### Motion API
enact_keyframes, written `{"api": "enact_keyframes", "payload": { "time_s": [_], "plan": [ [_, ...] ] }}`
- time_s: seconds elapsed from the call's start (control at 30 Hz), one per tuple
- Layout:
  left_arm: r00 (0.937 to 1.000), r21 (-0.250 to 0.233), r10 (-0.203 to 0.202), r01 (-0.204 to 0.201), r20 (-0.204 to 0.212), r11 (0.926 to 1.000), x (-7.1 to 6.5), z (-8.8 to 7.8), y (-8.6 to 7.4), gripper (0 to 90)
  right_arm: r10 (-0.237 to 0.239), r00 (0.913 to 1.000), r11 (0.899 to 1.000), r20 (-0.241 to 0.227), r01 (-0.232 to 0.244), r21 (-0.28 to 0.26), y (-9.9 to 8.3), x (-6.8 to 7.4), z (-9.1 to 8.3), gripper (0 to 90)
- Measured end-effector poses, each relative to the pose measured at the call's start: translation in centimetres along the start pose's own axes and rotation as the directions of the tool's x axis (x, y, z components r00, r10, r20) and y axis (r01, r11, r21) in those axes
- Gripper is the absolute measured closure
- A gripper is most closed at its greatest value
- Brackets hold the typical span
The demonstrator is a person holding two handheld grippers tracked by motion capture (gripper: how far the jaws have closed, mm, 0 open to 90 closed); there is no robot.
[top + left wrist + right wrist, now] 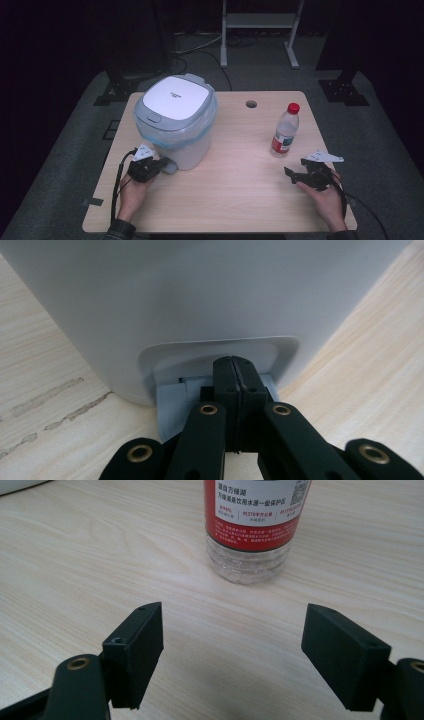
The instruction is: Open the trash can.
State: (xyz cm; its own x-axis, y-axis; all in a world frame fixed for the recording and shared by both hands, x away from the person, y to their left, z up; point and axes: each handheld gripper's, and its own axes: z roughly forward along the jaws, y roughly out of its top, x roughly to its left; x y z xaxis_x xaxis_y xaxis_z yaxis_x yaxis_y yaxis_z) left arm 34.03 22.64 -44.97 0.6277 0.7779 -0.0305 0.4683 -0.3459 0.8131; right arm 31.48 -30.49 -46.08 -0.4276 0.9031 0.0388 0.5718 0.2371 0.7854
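**Pedal Pressed, Bottle Waiting**

While one light wooden bench [240, 195] carries the scene, its largest item is a single white plastic pedal bin [176, 127] with a grey-rimmed lid and pale blue liner, standing at the left rear. At the bin's base, the left claw [234, 371] has its jaws fully closed together, holding nothing, tips resting on the small grey foot pedal [172, 402] inside its recess. That pedal looks stiff and springy, best pushed down near its outer lip; the bin itself seems light enough to skid on the smooth bench if shoved sideways.

To the right stands one clear plastic water bottle [285, 130] with red cap and red label, upright, just ahead of the right claw [232, 652]. Its jaws stand apart, empty, short of the bottle. Apparently near empty, the bottle should be light, thin-walled and easily tipped or crushed; the ribbed waist below the label offers the surest hold.

Count: one bin, one bottle, two claws.
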Motion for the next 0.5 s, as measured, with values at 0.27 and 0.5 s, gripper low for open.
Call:
{"api": "enact_keyframes", "payload": {
  "time_s": [0.27,0.5],
  "plan": [
    [0.9999,0.013,0.011,-0.010,-0.008,0.9999,0.18,0.76,-0.32,90.0,0.004,1.0000,1.000,-0.002,-0.004,0.000,-0.02,-0.03,-0.02,23.3],
    [0.9996,0.015,0.005,-0.004,-0.027,0.9999,-0.10,0.86,-0.41,90.0,0.007,1.0000,1.000,-0.007,-0.007,-0.004,0.00,-0.02,-0.03,23.4]
  ]
}}
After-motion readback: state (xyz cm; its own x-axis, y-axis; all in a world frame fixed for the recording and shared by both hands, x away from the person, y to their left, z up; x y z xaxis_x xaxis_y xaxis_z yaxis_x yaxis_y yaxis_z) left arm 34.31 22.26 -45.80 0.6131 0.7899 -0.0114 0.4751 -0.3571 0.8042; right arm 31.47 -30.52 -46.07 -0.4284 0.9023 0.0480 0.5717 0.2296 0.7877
